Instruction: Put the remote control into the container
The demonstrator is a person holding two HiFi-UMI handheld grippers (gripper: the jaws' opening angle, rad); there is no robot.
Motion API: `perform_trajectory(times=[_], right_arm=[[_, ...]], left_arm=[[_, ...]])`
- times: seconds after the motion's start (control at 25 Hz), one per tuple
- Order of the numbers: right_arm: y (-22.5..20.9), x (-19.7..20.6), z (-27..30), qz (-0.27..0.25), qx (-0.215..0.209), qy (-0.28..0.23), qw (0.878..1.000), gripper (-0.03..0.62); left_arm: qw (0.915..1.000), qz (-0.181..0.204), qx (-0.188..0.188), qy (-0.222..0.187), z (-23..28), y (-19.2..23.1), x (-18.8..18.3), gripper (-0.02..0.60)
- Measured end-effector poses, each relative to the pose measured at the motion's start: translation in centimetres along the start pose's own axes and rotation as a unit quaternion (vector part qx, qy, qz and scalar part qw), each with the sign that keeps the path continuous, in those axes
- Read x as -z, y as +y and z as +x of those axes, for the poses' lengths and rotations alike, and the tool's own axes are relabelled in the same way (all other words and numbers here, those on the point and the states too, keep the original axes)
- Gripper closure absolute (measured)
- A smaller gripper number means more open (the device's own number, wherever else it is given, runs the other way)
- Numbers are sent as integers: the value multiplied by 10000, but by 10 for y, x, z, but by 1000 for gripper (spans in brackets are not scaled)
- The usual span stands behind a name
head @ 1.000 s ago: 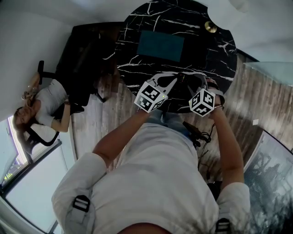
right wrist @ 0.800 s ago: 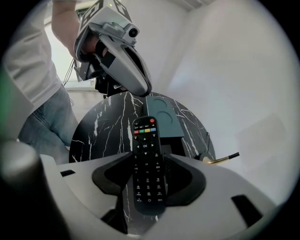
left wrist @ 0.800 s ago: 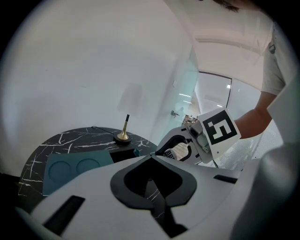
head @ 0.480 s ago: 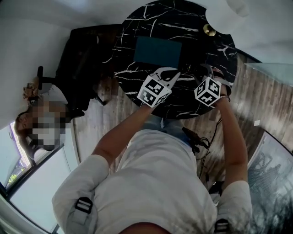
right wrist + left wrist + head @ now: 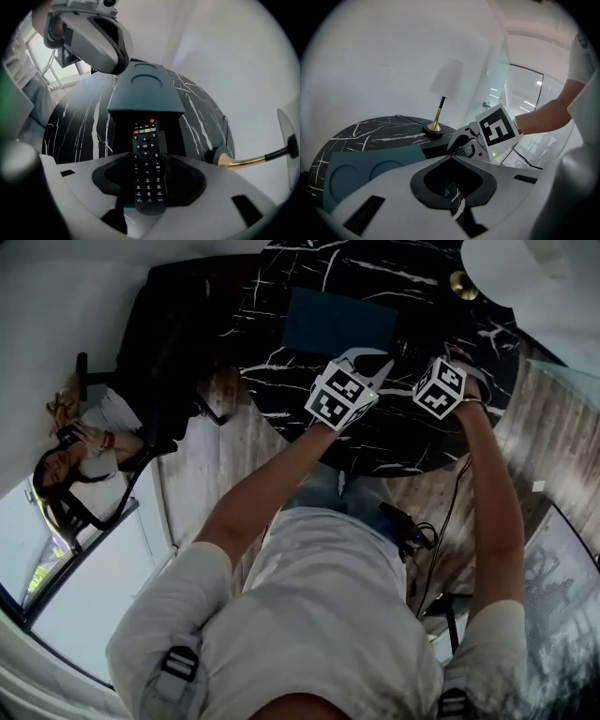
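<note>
Right gripper (image 5: pixel 147 163): jaws clamped on remote (image 5: pixel 146 138), held lengthwise, its front end over the dark open part of the container (image 5: pixel 145 91) on the desk (image 5: pixel 77 122). Left gripper (image 5: pixel 451 160): jaws together, nothing held, near the container. Step judged: carry, close to placement. Next: remote to be lowered into the opening, then released.
</note>
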State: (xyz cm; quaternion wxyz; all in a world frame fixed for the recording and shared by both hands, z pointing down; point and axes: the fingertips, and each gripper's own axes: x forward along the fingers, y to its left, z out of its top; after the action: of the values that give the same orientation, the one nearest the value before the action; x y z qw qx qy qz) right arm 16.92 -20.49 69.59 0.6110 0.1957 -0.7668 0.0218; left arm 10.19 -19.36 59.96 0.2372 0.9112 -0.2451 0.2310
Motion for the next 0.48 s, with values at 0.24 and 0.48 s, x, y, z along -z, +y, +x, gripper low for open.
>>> perform_trajectory(times=[0.24,0.48], right_arm=[[5,-1,33,-60,-351,162,9992,381],[7,1,43,35,-508,179,9985,381]], left_arm=[[9998,-109,-86,163,13,18,19,575],[9996,-182,-121,184,9,23,28,575]])
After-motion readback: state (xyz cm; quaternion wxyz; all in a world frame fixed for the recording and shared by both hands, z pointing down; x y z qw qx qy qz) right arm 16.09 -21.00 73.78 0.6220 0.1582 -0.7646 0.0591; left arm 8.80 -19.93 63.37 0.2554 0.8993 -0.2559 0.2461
